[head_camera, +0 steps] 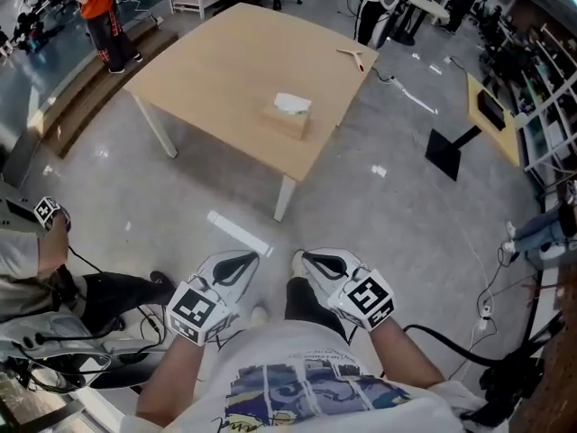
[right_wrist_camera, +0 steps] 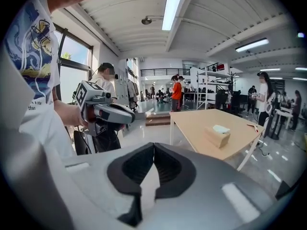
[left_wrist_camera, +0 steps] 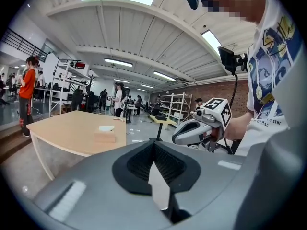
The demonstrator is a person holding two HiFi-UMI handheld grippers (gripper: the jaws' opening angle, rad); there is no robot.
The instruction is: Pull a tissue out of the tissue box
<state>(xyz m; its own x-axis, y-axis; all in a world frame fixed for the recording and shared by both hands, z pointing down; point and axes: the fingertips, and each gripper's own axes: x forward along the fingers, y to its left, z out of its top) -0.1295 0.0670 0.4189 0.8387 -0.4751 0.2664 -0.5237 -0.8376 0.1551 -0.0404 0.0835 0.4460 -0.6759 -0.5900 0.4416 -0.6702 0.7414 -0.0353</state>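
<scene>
A tan tissue box (head_camera: 287, 118) with a white tissue (head_camera: 292, 104) sticking out of its top sits on the wooden table (head_camera: 225, 70), far ahead of me. Both grippers are held low and close to my body, well short of the table. The left gripper (head_camera: 247, 258) and the right gripper (head_camera: 303, 260) each have their jaws together with nothing between them. In the left gripper view the box (left_wrist_camera: 105, 137) lies left of the shut jaws (left_wrist_camera: 153, 144). The right gripper view shows the box (right_wrist_camera: 218, 136) to the right of its shut jaws (right_wrist_camera: 153, 145).
A small wooden tool (head_camera: 355, 56) lies at the table's far corner. A white strip (head_camera: 239, 232) lies on the floor before the table leg. A black stand base (head_camera: 449, 152) and cables sit to the right. A seated person (head_camera: 32, 255) is at my left; others stand beyond.
</scene>
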